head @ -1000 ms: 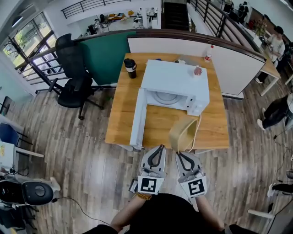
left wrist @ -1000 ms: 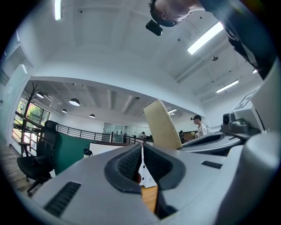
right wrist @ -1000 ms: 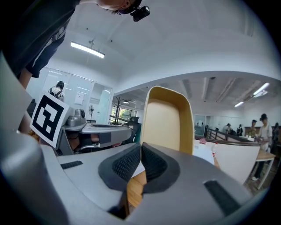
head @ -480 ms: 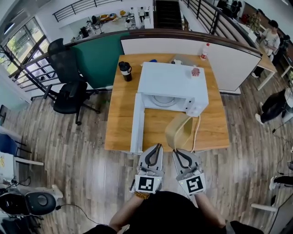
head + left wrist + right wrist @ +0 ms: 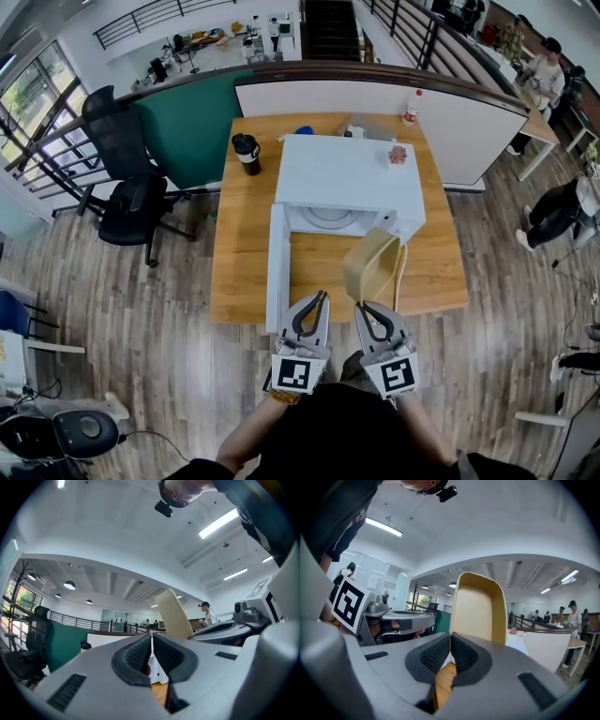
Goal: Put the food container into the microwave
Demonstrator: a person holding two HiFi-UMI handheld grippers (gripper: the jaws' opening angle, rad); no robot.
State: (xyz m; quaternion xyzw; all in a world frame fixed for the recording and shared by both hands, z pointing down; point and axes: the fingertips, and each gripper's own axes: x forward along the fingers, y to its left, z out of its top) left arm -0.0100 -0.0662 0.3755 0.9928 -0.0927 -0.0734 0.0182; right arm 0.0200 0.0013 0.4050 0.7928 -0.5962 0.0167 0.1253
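Open-plan office space with plank flooring is seen around a wooden table point(image 5: 244, 253), on which a white microwave point(image 5: 347, 173) is set with its door point(image 5: 277, 267) swung fully open to the left and its turntable point(image 5: 328, 216) exposed. A tan food container point(image 5: 372, 267) is held on edge above the near part of the table, just in front of the open cavity and to the right of the door. Its near rim is pinched between the pads of the right gripper point(image 5: 361, 307), whose jaws are closed down to the thickness of that rim; in the right gripper view the container's hollow side is turned toward the camera. The left gripper point(image 5: 319, 296) is carried close beside it, near the door's outer end, its jaws brought together with nothing between them. A black mug point(image 5: 246, 150) is seen on the table left of the microwave, a small bottle point(image 5: 411, 108) at the far edge, and a black office chair point(image 5: 122, 178) on the floor to the left.
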